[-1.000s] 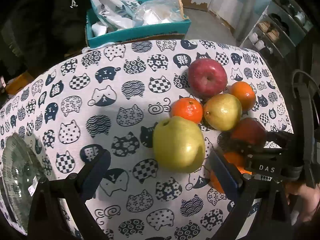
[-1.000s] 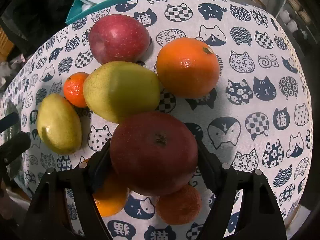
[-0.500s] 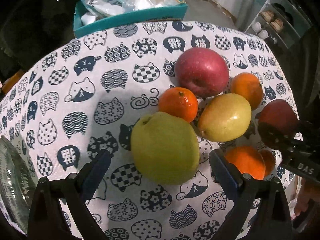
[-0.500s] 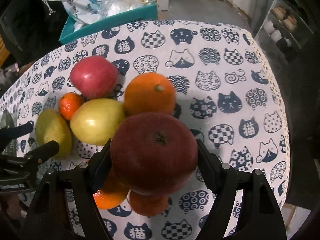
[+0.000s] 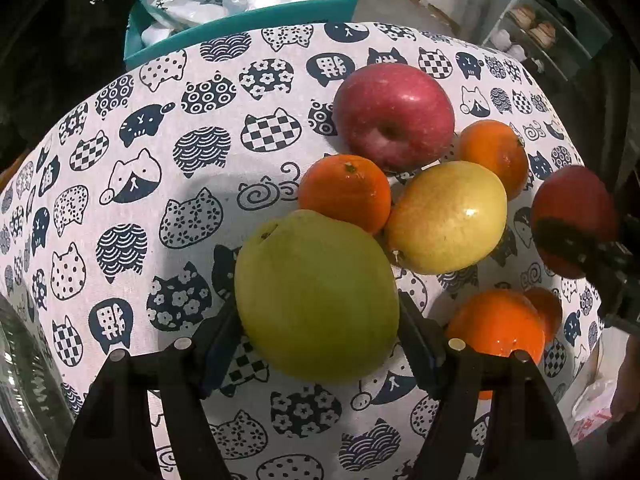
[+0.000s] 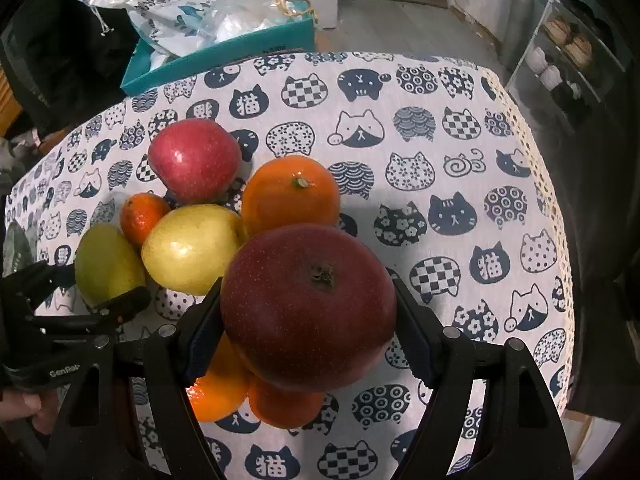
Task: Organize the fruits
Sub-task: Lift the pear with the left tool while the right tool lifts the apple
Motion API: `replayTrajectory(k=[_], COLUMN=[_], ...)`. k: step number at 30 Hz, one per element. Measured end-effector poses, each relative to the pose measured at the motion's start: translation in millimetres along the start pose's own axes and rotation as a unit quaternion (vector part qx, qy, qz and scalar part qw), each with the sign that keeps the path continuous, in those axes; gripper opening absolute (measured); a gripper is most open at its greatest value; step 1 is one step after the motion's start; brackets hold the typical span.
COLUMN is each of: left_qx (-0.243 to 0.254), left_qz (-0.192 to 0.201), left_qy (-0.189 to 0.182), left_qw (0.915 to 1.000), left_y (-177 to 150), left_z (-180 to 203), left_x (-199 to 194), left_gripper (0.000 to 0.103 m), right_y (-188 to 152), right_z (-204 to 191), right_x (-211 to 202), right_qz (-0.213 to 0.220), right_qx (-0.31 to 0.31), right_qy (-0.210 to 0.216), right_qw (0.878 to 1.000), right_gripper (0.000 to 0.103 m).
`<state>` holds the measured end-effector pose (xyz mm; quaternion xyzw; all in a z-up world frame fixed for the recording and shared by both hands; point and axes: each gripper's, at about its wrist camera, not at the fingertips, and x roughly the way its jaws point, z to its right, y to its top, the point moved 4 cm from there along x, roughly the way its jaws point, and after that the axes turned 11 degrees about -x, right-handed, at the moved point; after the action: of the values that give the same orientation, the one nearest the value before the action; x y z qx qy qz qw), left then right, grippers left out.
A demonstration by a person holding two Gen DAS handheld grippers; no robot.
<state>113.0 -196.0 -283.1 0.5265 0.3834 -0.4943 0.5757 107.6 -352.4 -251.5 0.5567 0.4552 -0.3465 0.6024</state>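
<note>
A green pear lies on the cat-print tablecloth, and my left gripper is closing its jaws on it, both pads touching its sides. My right gripper is shut on a dark red apple, held above the fruit pile. On the cloth beside them lie a yellow pear, a bright red apple, a small mandarin and an orange. Two more oranges sit partly hidden under the held apple.
A clear glass bowl shows at the lower left edge of the left wrist view. Behind the table stands a teal box full of plastic bags. A shelf rack stands at the far right. Bare cloth lies right of the fruit.
My left gripper came down around the green pear and its fingers closed in from wide apart onto its sides. My right gripper rose with the dark red apple, away from the pile.
</note>
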Motion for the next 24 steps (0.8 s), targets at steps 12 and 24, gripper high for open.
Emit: replayTrajectory(k=[12, 24], left_qx=[0.02, 0.018], left_qz=[0.038, 0.081], left_qy=[0.009, 0.002], left_qw=[0.999, 0.9965], left_y=[-8, -13], left_z=[-10, -21], left_x=[-29, -73], left_gripper=[0.074, 0.072], right_y=[9, 20], right_z=[-11, -27], right_x=[-16, -50], right_qz=[0.026, 0.075], right_qx=[-0.017, -0.036], right_qy=[-0.011, -0.017], right_qw=[0.999, 0.996], right_gripper=[0.077, 0.077])
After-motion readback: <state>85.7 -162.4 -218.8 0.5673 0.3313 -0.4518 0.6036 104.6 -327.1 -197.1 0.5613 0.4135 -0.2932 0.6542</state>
